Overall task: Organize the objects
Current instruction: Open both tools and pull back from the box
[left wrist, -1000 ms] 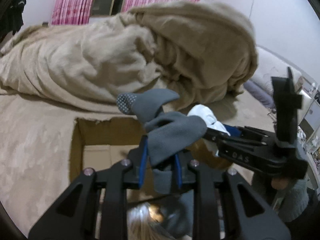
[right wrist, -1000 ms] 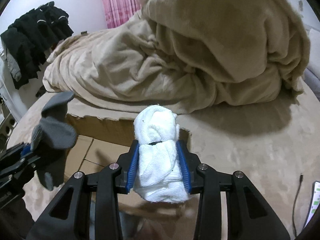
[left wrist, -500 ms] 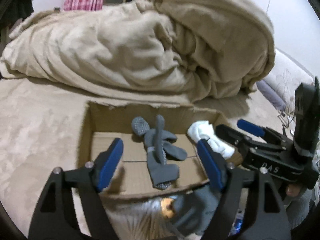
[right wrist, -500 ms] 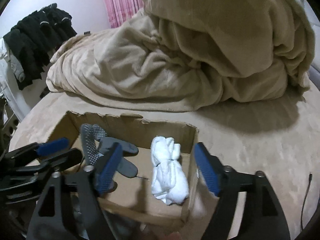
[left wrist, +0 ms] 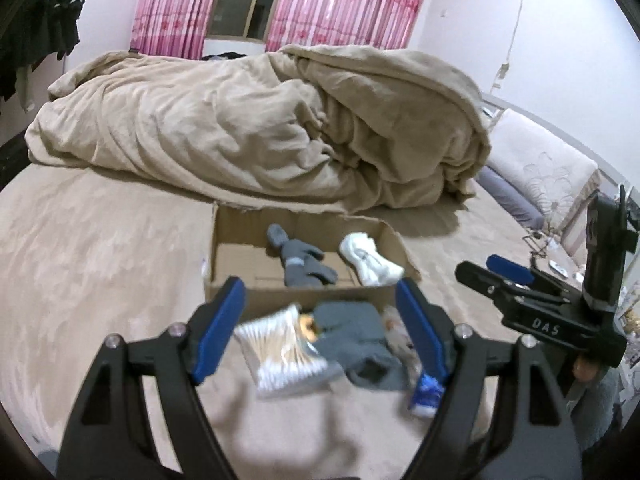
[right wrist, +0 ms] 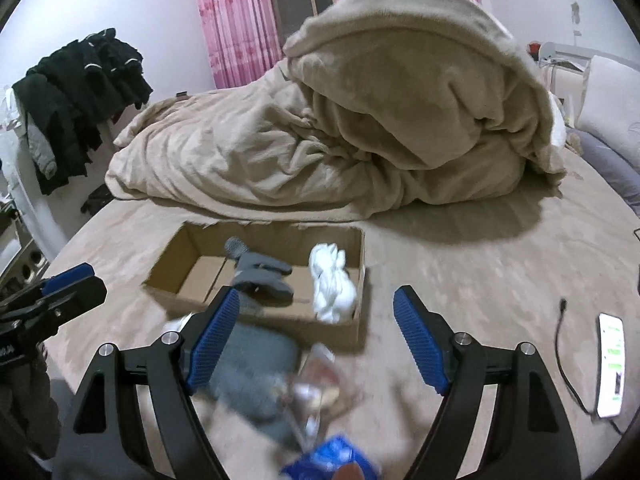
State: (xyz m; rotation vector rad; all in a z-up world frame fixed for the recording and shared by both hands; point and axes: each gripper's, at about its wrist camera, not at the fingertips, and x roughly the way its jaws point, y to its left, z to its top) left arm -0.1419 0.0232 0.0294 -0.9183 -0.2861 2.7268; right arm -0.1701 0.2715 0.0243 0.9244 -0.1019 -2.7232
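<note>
Both the left gripper [left wrist: 320,330] and right gripper [right wrist: 316,336] hover with jaws wide apart and empty. The grey socks [left wrist: 300,260] and white socks [left wrist: 370,260] lie side by side inside the cardboard box [left wrist: 224,292] at frame centre. That drop looks done; next comes the blurred pile at the lower frame, cotton swab pack [left wrist: 280,348] and grey cloth [left wrist: 356,336], needing a descent and closing jaws

Left wrist view: above bed, facing cardboard box [left wrist: 224,276] at 12 o'clock, near; right gripper [left wrist: 508,270] at 3 o'clock. Right wrist view: same heading, box [right wrist: 360,280] at 11 o'clock; left gripper [right wrist: 66,280] at 9 o'clock. Shared: box, blanket [left wrist: 240,136], pink curtains [left wrist: 340,4].
</note>
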